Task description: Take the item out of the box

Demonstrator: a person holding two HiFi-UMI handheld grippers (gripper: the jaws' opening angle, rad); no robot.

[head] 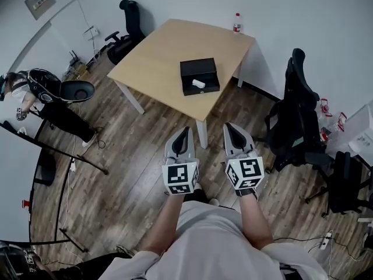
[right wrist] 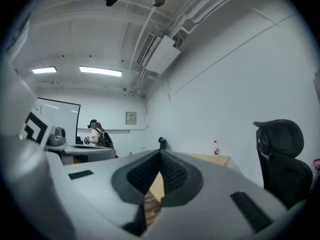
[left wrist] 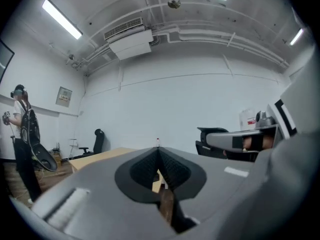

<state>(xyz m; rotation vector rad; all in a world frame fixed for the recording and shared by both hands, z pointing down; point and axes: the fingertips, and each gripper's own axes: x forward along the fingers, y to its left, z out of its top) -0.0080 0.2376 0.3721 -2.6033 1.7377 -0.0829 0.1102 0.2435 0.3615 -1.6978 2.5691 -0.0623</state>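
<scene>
Pale grey cloth and two bare forearms fill the bottom centre of the head view, each hand holding a tool out level. The left tool [head: 186, 129] sits just left of centre and the right tool [head: 228, 125] just right of it, side by side and apart. In the left gripper view the left tool's ridged black pads meet at their tips with nothing between them: clenched and empty. The right gripper view shows the same of the right tool, its pads pressed together on nothing. Both tools hang over the brown plank floor [head: 128, 156], short of the counter.

Beyond them, in the upper middle of the head view, stands the light wooden counter [head: 157, 51]. On its near right part rests the black box [head: 198, 69], and the small white item [head: 199, 84] lies in the box's nearer half, well apart from both tools. A bottle [head: 237, 22] stands upright at the counter's far corner. One black office chair [head: 129, 25] is at upper left, another chair [head: 297, 115] at the right. A person [head: 35, 92] stands at the far left edge.
</scene>
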